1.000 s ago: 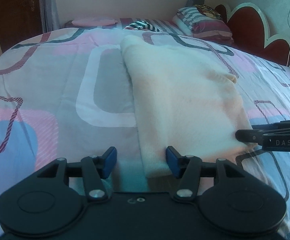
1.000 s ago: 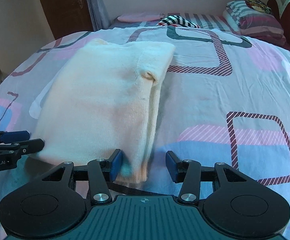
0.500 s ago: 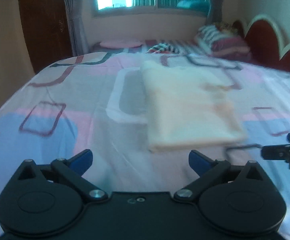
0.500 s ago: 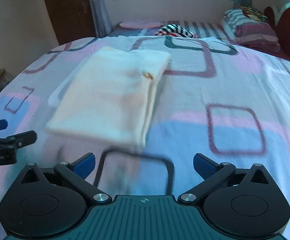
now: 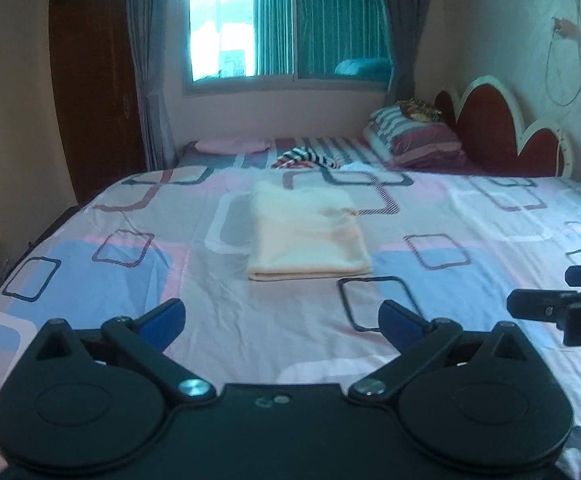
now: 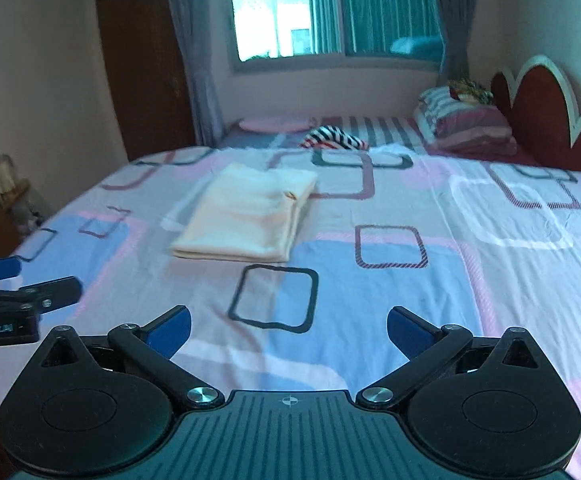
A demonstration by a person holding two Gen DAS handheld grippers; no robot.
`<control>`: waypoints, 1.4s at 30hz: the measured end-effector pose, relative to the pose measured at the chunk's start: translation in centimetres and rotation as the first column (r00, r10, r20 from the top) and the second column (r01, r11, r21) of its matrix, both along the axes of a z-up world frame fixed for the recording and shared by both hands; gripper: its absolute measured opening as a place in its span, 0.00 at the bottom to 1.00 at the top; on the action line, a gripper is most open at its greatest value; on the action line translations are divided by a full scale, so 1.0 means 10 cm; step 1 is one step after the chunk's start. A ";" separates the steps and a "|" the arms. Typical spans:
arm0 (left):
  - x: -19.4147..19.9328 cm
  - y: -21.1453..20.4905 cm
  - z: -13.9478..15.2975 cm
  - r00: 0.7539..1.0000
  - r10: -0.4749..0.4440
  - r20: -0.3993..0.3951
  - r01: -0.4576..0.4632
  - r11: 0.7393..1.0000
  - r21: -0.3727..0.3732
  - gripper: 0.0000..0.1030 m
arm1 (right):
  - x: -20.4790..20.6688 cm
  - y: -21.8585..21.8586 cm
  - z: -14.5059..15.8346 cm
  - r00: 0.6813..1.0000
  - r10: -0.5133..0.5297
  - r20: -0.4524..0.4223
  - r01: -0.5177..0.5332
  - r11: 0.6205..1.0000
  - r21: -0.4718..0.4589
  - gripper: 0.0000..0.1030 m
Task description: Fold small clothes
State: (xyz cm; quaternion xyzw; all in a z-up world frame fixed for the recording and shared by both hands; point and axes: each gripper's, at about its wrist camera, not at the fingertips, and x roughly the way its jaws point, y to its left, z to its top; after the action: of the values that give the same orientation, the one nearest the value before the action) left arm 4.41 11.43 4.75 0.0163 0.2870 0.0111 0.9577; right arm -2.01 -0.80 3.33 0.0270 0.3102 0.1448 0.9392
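One folded cream garment (image 5: 308, 236), mid-bed, soft and light, best pinched at its near corners; left gripper (image 5: 282, 318) and right gripper (image 6: 288, 326) spread wide, empty.

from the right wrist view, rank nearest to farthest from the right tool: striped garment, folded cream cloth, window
1. Folded cream cloth, mid-bed, ahead and left of the right tool.
2. Striped garment, at the bed's far end.
3. Window, on the back wall.

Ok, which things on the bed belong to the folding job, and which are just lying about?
Job:
- folded cream garment
- left tongs, open
- right tongs, open

Lying about:
- striped cloth
- pink pillow
- striped pillows
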 end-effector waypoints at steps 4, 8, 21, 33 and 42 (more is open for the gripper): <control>-0.27 -0.07 0.13 1.000 0.003 0.025 -0.003 1.000 0.005 1.00 | -0.33 -0.02 0.20 0.998 0.000 0.059 0.001 1.000 -0.019 1.00; -0.48 -0.10 0.18 0.999 0.005 0.040 -0.005 1.000 0.000 1.00 | -0.56 -0.06 0.31 0.997 -0.003 0.078 0.003 1.000 0.003 1.00; -0.81 -0.14 0.31 0.998 0.007 0.070 -0.006 1.000 -0.021 1.00 | -0.88 -0.15 0.39 0.994 0.017 0.111 -0.017 1.000 0.001 1.00; -0.88 -0.22 0.35 0.996 -0.018 0.089 0.020 1.000 -0.018 1.00 | -0.97 -0.21 0.46 0.991 0.013 0.133 -0.012 1.000 -0.005 1.00; -0.88 -0.20 0.35 0.996 -0.017 0.091 0.018 1.000 -0.017 1.00 | -1.01 -0.21 0.48 0.991 0.011 0.136 -0.009 1.000 -0.009 1.00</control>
State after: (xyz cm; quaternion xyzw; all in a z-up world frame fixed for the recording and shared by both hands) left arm -4.38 9.43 8.23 0.0096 0.2433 0.0008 0.9699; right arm -12.07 -2.93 8.15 0.0113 0.2463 0.1496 0.9575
